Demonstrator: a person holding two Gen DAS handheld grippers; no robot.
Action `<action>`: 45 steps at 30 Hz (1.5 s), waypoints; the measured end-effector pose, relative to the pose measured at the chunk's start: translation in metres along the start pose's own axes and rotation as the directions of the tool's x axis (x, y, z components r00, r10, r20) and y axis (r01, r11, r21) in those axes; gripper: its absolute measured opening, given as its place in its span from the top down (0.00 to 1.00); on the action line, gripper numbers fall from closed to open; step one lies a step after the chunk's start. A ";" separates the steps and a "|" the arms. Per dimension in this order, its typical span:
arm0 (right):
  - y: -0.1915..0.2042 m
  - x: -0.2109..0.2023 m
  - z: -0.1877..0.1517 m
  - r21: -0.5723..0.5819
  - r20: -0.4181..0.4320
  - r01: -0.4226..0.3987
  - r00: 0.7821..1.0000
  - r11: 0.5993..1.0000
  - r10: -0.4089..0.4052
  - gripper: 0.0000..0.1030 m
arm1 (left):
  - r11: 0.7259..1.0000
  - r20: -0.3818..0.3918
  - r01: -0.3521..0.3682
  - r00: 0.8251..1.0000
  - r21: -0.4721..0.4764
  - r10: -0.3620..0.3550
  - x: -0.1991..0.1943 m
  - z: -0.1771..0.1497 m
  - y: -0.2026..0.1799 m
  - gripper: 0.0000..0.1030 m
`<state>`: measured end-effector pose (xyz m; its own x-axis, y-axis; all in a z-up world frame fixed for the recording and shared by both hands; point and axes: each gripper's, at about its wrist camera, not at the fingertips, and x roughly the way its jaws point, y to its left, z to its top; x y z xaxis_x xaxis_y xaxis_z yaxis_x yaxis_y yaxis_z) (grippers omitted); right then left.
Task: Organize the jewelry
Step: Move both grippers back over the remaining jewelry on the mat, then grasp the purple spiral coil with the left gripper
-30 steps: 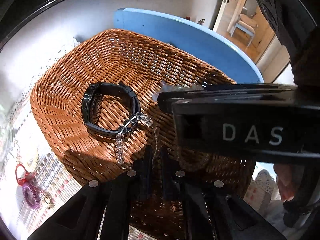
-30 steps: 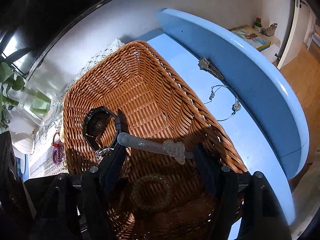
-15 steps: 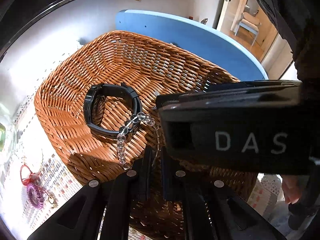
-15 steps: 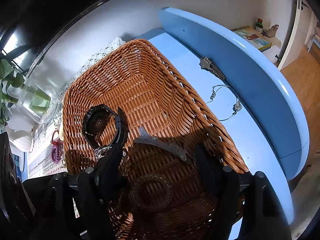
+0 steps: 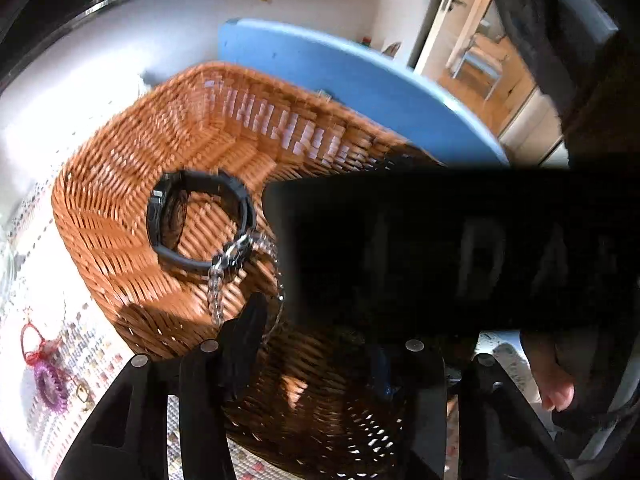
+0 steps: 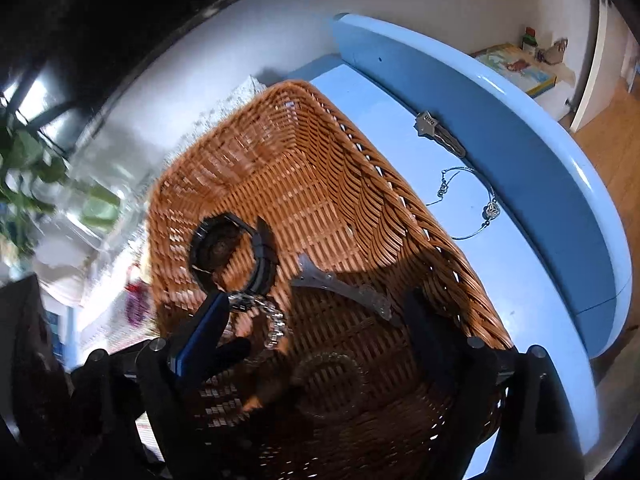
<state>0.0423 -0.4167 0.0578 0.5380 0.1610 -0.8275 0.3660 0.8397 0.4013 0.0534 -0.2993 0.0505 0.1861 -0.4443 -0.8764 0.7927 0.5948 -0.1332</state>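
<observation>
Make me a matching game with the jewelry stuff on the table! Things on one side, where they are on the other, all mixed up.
Things:
1. black watch
2. silver necklace
3. purple hair tie
4. clear hair clip

Places:
A. on the patterned cloth, outside the basket
B. on the blue table, beside the basket
C. in the basket, in the sunlit part, beside the bead bracelet
D. in the basket, at the shadow's edge

Pairs: 1-C, 2-B, 3-A, 4-D
</observation>
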 end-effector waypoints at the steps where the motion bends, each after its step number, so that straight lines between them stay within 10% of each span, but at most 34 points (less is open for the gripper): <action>1: -0.003 -0.003 0.001 0.017 0.005 -0.016 1.000 1.000 0.016 0.12 | 1.000 0.028 0.004 1.000 0.006 -0.004 -0.007 0.000 0.000 0.53; 7: 0.002 -0.028 0.018 0.029 0.072 -0.043 0.997 0.999 0.041 0.09 | 0.996 0.171 0.042 0.985 -0.076 -0.028 -0.056 0.005 0.026 0.51; 15: 0.063 -0.051 0.039 -0.133 0.125 -0.111 0.984 0.985 0.127 0.06 | 0.965 0.215 -0.120 0.961 -0.234 0.171 -0.103 -0.037 0.095 0.47; 20: 0.124 -0.047 0.035 -0.262 0.060 -0.201 0.973 0.944 0.224 0.06 | 0.888 0.134 -0.239 0.941 -0.392 0.312 -0.112 -0.082 0.154 0.47; 26: 0.197 -0.011 0.009 -0.474 -0.036 -0.189 0.980 0.860 0.195 0.06 | 0.771 0.003 -0.437 0.869 -0.463 0.495 -0.097 -0.108 0.198 0.47; 33: 0.240 0.054 -0.006 -0.664 -0.134 -0.133 0.989 0.736 0.058 0.06 | 0.782 0.003 -0.367 0.905 -0.503 0.426 -0.068 -0.109 0.213 0.48; 36: 0.245 0.070 -0.011 -0.698 -0.183 -0.166 0.982 0.696 0.051 0.06 | 0.776 0.020 -0.352 0.905 -0.524 0.424 -0.064 -0.110 0.214 0.89; 38: 0.249 0.070 -0.016 -0.713 -0.201 -0.208 0.976 0.669 0.088 0.06 | 0.769 0.021 -0.350 0.905 -0.535 0.426 -0.059 -0.113 0.215 0.94; 45: 0.253 0.096 -0.024 -0.694 -0.255 -0.213 0.966 0.688 0.042 0.06 | 0.745 0.054 -0.292 0.914 -0.600 0.401 -0.069 -0.132 0.229 0.94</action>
<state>0.1679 -0.1763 0.0704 0.3411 0.3232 -0.8827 -0.3897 0.9031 0.1801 0.1456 -0.0437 0.0192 0.5195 -0.2037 -0.8298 0.1883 0.9746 -0.1213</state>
